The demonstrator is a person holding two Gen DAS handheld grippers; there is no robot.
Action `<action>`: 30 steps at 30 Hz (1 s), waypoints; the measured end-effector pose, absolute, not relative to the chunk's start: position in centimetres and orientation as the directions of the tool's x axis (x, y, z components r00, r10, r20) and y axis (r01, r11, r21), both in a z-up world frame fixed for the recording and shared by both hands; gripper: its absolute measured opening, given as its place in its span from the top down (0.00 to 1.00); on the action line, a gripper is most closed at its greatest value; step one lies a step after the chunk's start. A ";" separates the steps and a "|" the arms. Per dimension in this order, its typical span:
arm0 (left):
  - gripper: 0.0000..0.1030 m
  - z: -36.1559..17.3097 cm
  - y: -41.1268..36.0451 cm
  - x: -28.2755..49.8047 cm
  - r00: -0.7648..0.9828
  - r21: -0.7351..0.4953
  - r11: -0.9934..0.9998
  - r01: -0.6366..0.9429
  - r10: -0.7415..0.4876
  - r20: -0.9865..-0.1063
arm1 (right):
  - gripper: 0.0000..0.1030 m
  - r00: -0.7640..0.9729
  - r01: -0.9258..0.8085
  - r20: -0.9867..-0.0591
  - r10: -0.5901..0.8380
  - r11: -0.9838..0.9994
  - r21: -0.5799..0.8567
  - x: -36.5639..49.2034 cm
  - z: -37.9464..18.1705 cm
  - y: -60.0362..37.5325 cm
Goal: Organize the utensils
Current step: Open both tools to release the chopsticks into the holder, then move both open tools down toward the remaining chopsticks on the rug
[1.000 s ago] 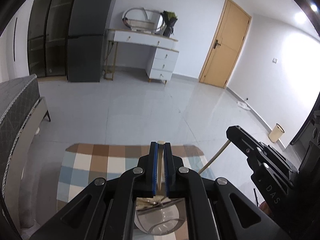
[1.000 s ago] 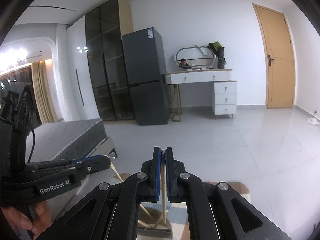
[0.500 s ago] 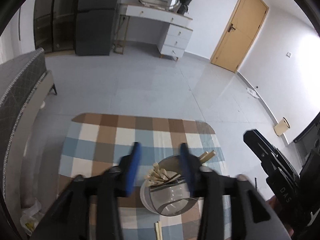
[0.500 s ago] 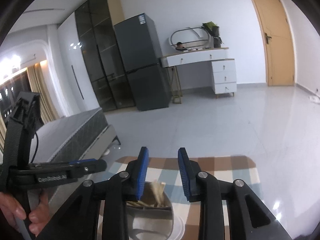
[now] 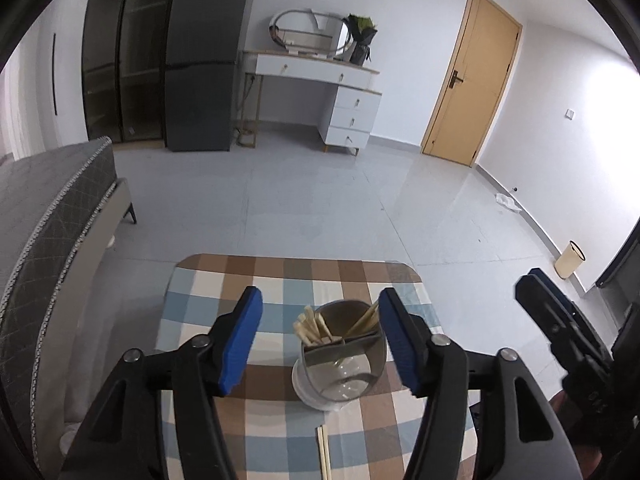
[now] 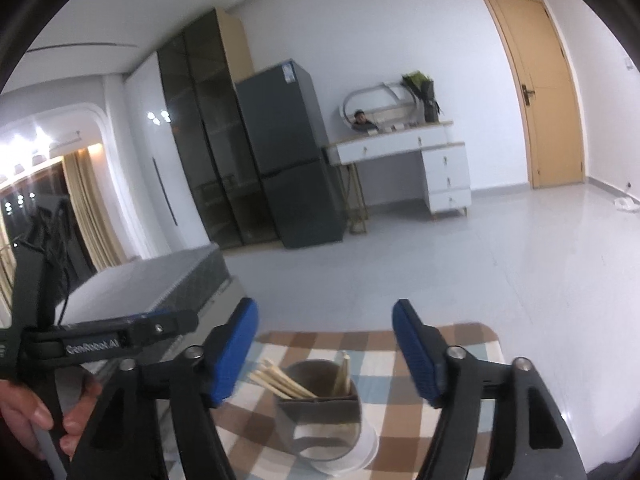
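Utensil holder (image 5: 340, 368): round, smoky translucent cup on a pale base, upright on the checked counter (image 5: 224, 276), split by an inner divider. Chopsticks (image 5: 314, 328), pale wood: a bundle leans left in one far compartment; a few (image 5: 366, 318) lean right in the other. Near compartment appears empty. One more pair (image 5: 323, 452) lies flat on the counter, just in front of the holder.

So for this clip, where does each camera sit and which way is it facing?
Left wrist: rides the left gripper, angled down at the utensil holder on the checked tablecloth; the right gripper shows at the right edge.
Right wrist: rides the right gripper, looking more level across the room; the left gripper and a hand show at left.
Shared: holder, chopsticks, fridge, door. Both jaws have just been opening, with nothing gripped.
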State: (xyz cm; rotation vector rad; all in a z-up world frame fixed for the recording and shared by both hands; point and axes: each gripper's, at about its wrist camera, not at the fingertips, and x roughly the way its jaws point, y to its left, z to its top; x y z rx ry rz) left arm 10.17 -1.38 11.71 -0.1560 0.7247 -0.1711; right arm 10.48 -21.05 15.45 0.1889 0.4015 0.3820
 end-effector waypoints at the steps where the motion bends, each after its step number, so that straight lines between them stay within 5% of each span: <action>1: 0.39 11.8 -1.2 9.7 0.743 -0.196 0.976 0.093 -0.199 -0.639 | 0.26 0.852 -0.335 -0.330 0.407 0.908 0.253 9.6 15.8 -21.1; 11: 0.19 11.9 -0.3 4.6 0.810 -0.166 0.985 0.046 -0.134 -0.571 | 0.16 0.864 -0.357 -0.290 0.412 0.907 0.224 3.5 16.6 -20.4; 16: 0.17 11.1 0.0 2.5 0.848 -0.140 0.989 0.037 -0.105 -0.520 | 0.00 0.883 -0.359 -0.230 0.408 0.905 0.229 0.5 15.9 -20.6; 30: 0.10 6.2 0.9 -0.8 0.844 -0.134 0.991 0.015 -0.085 -0.529 | 0.00 0.882 -0.310 -0.307 0.357 0.931 0.193 -2.9 11.0 -19.5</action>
